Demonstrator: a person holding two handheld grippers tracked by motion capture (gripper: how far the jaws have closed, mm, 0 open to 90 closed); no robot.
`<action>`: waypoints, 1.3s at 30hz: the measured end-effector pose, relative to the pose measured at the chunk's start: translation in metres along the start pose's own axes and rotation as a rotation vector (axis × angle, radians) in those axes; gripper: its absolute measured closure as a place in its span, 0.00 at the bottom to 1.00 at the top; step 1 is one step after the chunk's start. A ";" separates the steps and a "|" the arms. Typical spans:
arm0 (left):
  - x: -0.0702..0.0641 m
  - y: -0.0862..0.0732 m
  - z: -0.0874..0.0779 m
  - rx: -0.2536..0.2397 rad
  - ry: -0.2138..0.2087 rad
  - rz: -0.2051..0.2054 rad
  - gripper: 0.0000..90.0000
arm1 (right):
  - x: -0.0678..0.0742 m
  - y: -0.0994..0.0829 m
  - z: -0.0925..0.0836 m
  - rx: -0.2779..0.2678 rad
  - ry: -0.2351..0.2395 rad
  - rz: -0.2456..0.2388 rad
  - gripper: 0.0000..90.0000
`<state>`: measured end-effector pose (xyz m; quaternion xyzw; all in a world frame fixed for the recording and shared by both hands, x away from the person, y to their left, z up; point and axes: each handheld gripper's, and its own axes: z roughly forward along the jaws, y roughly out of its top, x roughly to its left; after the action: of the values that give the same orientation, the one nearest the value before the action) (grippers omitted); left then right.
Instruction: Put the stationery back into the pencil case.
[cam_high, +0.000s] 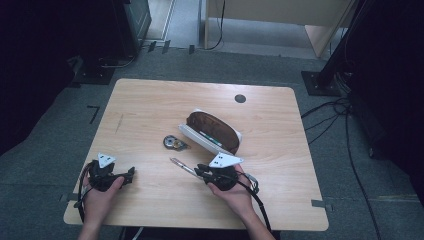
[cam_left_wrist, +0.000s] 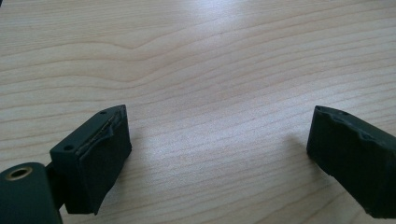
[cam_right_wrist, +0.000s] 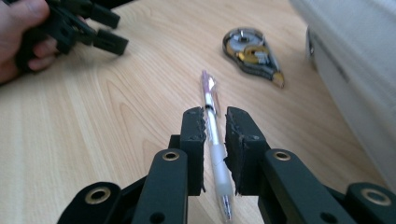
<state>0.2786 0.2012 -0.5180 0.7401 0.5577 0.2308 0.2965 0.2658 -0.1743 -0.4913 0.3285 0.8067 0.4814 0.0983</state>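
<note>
Two grippers, one pen, one correction-tape dispenser, one pencil case on the tabletop (cam_high: 150, 105). Left gripper (cam_left_wrist: 219, 140): jaws wide apart, bare wood between them. Right gripper (cam_right_wrist: 215, 126): jaws clamped on the pen (cam_right_wrist: 212, 121). Pen: clear barrel, pinkish top, metal tip; lies lengthwise between the jaws, top jutting beyond them. Dispenser (cam_right_wrist: 252, 55) beyond, right of the jaws; pencil case (cam_high: 212, 131) farther right.

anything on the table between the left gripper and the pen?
Nothing: bare wood runs from the left gripper to the pen, as the high view shows. The right gripper is shut on that pen.
</note>
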 end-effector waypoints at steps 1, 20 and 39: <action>0.000 0.000 0.000 0.000 0.000 0.000 0.07 | 0.001 -0.002 0.005 0.021 -0.003 0.001 0.86; 0.000 0.000 0.000 0.000 -0.002 0.003 0.07 | -0.004 -0.014 0.027 0.111 -0.033 -0.009 0.88; 0.000 0.000 0.000 0.000 -0.003 0.003 0.07 | -0.008 -0.017 0.030 0.133 -0.005 0.008 0.89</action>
<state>0.2784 0.2011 -0.5181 0.7413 0.5562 0.2301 0.2970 0.2787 -0.1627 -0.5222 0.3386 0.8353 0.4263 0.0765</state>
